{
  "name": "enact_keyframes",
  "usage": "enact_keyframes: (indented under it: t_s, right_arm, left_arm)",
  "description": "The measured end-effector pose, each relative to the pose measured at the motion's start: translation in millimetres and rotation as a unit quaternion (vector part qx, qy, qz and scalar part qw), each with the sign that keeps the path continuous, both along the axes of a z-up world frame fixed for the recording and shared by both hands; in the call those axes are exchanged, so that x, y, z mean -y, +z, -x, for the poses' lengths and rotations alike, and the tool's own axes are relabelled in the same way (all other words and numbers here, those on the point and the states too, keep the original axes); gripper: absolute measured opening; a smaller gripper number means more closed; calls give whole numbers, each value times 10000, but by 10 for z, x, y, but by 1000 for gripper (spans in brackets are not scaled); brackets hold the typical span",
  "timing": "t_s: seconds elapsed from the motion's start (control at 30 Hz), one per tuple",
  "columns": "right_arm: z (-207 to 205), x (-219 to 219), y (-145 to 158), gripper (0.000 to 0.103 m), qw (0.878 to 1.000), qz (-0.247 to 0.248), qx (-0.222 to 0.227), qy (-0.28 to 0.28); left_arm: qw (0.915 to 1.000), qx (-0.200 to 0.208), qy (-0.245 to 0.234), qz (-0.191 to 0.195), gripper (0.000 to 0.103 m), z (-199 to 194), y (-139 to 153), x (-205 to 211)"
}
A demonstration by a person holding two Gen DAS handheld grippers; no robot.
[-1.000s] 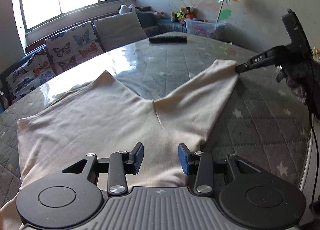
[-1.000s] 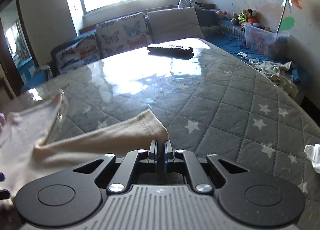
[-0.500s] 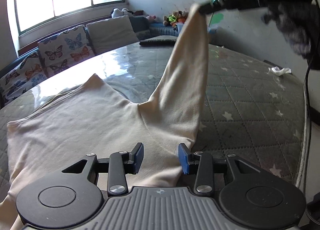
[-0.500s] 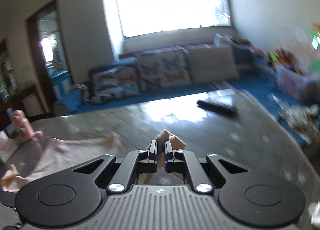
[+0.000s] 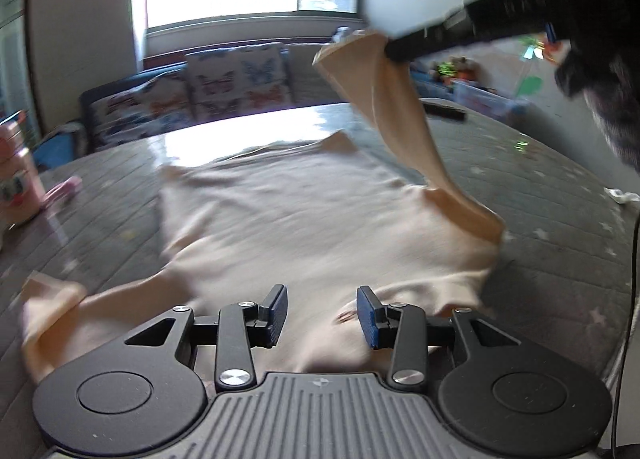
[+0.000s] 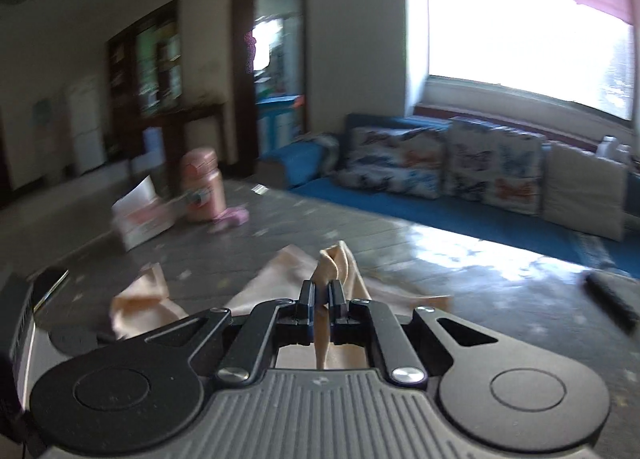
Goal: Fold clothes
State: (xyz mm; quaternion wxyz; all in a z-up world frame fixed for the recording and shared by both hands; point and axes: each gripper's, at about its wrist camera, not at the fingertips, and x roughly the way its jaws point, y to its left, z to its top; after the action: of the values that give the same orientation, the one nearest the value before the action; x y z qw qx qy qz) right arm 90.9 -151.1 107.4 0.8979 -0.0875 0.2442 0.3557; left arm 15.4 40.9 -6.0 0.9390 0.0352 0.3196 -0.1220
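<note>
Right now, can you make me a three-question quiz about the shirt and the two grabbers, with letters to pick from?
1. Where is the sleeve that the right gripper holds?
A. Lifted above the shirt's body
B. Flat on the table
C. On the sofa

2. What colour is the shirt?
A. Blue
B. Cream-beige
C. Green

3. How are the left gripper's jaws?
A. Shut on cloth
B. Open, holding nothing
C. Hidden

Answers: 1 A, the sleeve rises from the shirt up to the pinching fingertips. 2 B, the cloth is pale beige all over. 3 B, a wide gap shows between its blue pads, with the shirt lying below.
</note>
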Motion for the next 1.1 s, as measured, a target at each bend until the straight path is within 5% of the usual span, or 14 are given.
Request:
enact_keyframes:
  t_s: [0.3,0.43,0.83,1.1]
  right_arm:
    - [148,-344,-419,11,9939,314,-679,805]
    - [156,-88,-477,12,9937,572,-723,639]
    - [4,749,-1087,14,9816,693,-1768,-224]
    - [-102,692,-996,19,9853,693,-1561,-65]
  left_arm:
    - [9991,-62,421,68,41,118,-31,-237]
    - [9987,26,496,95,41,108,29,-259]
    - [9979,-71,645,-12,41,-290,-8,-186]
    - [9969,-221,730,-181,41,-464,-110,-179]
